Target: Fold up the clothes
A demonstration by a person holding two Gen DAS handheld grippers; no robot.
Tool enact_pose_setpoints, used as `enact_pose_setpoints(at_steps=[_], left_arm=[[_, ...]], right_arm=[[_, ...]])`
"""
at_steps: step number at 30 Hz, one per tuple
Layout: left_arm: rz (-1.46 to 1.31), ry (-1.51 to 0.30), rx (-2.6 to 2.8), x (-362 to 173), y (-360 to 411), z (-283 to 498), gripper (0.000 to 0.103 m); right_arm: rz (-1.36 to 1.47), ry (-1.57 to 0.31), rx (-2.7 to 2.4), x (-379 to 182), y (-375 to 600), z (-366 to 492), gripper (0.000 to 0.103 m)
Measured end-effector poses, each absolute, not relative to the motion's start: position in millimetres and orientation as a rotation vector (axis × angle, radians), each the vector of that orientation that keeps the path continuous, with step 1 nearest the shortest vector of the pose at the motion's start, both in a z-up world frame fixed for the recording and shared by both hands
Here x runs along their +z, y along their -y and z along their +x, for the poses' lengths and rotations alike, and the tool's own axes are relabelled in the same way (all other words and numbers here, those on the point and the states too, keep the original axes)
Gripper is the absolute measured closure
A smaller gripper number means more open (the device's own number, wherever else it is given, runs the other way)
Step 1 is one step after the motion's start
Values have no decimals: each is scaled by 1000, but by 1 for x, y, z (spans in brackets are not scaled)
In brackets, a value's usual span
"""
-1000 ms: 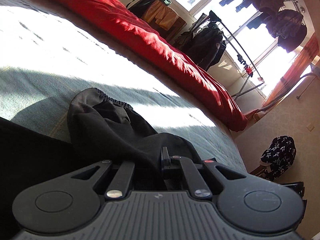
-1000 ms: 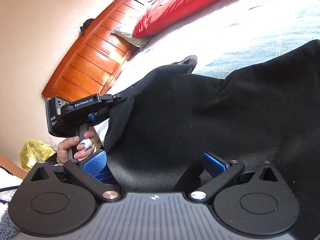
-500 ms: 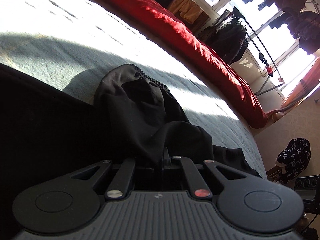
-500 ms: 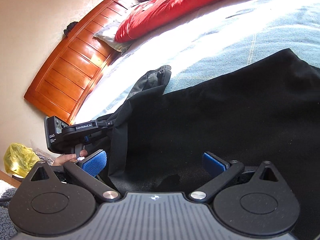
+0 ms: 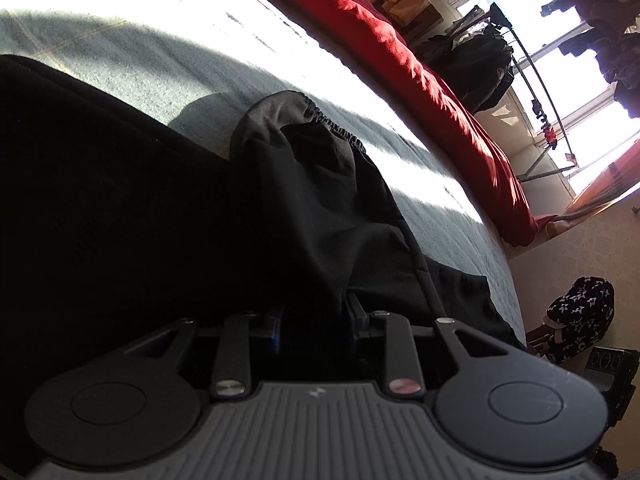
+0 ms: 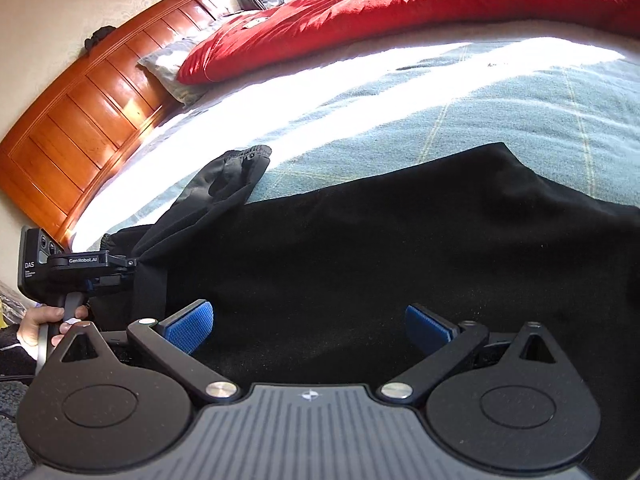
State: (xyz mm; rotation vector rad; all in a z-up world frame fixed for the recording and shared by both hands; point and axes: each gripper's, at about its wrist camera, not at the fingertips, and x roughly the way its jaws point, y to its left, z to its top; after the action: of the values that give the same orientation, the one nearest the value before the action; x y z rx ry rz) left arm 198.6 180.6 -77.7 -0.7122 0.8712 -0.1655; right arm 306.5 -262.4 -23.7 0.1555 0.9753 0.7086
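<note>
A black garment [image 6: 400,260] lies spread on the grey-blue blanket [image 6: 440,112]. Its cuffed part with an elastic hem [image 5: 312,152] is folded back over the body of the garment [image 5: 120,200]; the right wrist view shows the same cuff [image 6: 236,168]. My left gripper [image 5: 314,320] sits low at the garment's near edge. Its jaws are opening, and a fold of black cloth still lies between them. The right wrist view shows that left gripper [image 6: 134,268] at the cloth's left edge, held by a hand [image 6: 40,320]. My right gripper [image 6: 308,326] hovers open over the black cloth, blue pads [image 6: 188,326] wide apart and holding nothing.
A red duvet [image 6: 400,8] runs along the far side of the bed, with a pillow [image 6: 168,68] beside a wooden headboard [image 6: 80,120]. Beyond the bed stand a clothes rack with dark garments [image 5: 532,72] and a star-patterned bag [image 5: 580,312] on the floor.
My left gripper came down toward the bed with the cuffed part, and its jaws went from shut to parted. The garment now lies flatter on the blanket. The right gripper stayed open and tilted.
</note>
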Motion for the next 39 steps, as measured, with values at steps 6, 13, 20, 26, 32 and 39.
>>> enact_pose_setpoints(at_steps=[6, 13, 20, 26, 32, 39], left_arm=[[-550, -874, -74, -50, -183, 182, 48], [-403, -728, -234, 1, -144, 206, 33], [-471, -729, -542, -10, -75, 259, 28], [-367, -895, -458, -56, -49, 272, 28], [-369, -947, -365, -62, -72, 263, 27], [-369, -895, -453, -39, -61, 257, 21]], right_arm=[[-156, -951, 633, -37, 232, 305, 0], [-223, -829, 507, -17, 229, 351, 0], [-110, -940, 454, -57, 260, 384, 0], [-91, -899, 423, -35, 267, 364, 0], [-101, -940, 415, -47, 271, 358, 0], [-108, -953, 401, -56, 270, 359, 0]])
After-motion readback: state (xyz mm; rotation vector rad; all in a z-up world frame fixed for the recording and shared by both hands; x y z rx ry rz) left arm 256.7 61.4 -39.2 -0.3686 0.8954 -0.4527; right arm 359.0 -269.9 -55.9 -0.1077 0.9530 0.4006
